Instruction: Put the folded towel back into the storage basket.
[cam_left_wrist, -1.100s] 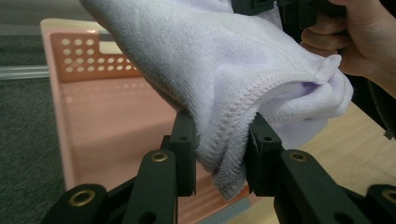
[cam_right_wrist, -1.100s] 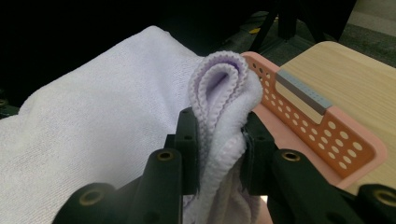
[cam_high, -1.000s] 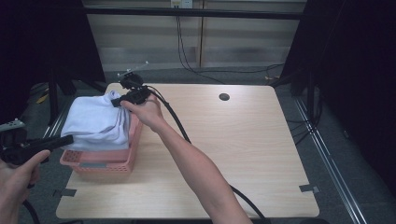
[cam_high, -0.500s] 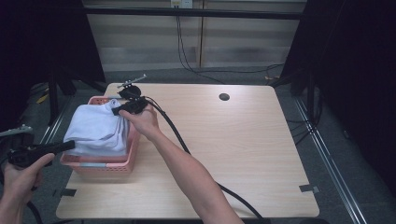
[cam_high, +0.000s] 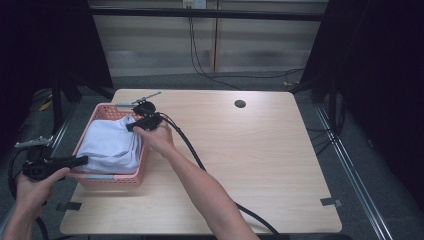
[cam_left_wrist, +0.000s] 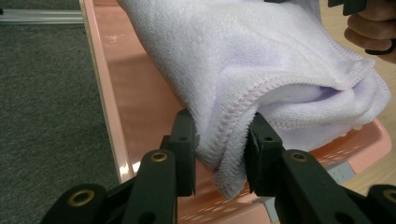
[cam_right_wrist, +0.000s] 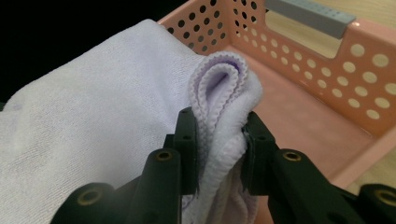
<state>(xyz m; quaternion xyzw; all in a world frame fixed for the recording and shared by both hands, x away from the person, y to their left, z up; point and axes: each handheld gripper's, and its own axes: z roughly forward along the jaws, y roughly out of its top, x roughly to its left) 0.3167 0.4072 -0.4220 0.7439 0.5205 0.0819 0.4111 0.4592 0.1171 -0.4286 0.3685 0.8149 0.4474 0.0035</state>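
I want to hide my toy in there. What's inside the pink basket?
A folded white towel hangs in the basket, pinched by both hand-held grippers, left and right. Bare pink floor shows beside it. Anything under the towel is covered.

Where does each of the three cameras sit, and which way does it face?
High view: above the person's side, facing forward and down on the table; both forearms show.
Left gripper view: on the left hand-held gripper, facing along its jaws at the towel.
Right gripper view: on the right hand-held gripper, facing the pinched fold.
All three share the towel and pink basket.
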